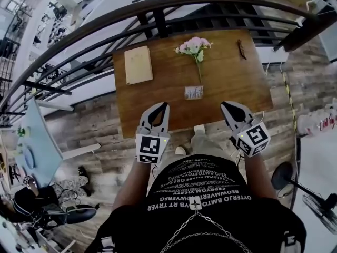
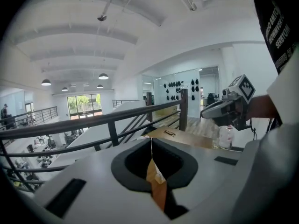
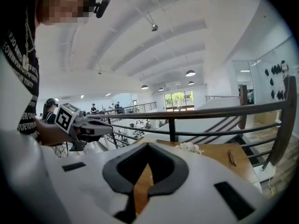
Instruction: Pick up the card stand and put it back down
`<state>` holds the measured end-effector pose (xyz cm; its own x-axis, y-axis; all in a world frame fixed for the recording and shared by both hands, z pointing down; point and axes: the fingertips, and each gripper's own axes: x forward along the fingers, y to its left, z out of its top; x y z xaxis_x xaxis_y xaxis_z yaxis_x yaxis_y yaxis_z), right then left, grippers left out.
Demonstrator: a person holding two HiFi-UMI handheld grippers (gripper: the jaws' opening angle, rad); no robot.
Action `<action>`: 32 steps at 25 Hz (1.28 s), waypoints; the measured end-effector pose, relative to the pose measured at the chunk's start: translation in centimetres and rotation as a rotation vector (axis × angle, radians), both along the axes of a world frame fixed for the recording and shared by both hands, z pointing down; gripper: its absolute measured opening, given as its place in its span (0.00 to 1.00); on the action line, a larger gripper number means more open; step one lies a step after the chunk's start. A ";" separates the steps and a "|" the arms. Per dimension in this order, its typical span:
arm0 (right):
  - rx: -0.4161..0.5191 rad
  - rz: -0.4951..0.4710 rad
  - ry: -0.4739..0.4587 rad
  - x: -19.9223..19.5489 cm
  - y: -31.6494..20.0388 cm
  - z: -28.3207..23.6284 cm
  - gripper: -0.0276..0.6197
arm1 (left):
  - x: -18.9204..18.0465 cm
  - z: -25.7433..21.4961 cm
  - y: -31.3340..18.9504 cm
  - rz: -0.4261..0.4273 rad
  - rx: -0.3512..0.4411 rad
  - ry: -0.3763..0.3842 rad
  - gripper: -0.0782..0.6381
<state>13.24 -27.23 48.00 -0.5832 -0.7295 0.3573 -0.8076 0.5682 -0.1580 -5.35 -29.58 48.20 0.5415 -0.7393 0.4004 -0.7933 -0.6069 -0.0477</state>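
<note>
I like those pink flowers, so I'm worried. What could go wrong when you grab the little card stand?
The left gripper and right gripper are both shut, so they might shove the card stand instead of gripping it. The stem of the pink flowers ends right at the stand, so lifting could drag them along.
</note>
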 end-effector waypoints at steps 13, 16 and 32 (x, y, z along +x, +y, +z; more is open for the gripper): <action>-0.164 -0.058 0.065 0.5 -6.0 10.6 0.07 | 1.7 10.6 -4.4 -0.017 -0.152 -0.067 0.15; -0.222 -0.073 0.065 0.4 -6.7 13.8 0.07 | 2.2 11.6 -5.1 -0.016 -0.165 -0.065 0.15; -0.456 -0.164 0.102 -1.7 -9.2 28.2 0.29 | 3.6 10.5 -4.8 -0.017 -0.178 -0.079 0.15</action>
<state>11.54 -36.41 76.15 -0.6225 -0.3866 0.6805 -0.7375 0.5806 -0.3448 -1.76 -34.38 58.67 0.4911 -0.6618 0.5664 -0.8019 -0.5975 -0.0029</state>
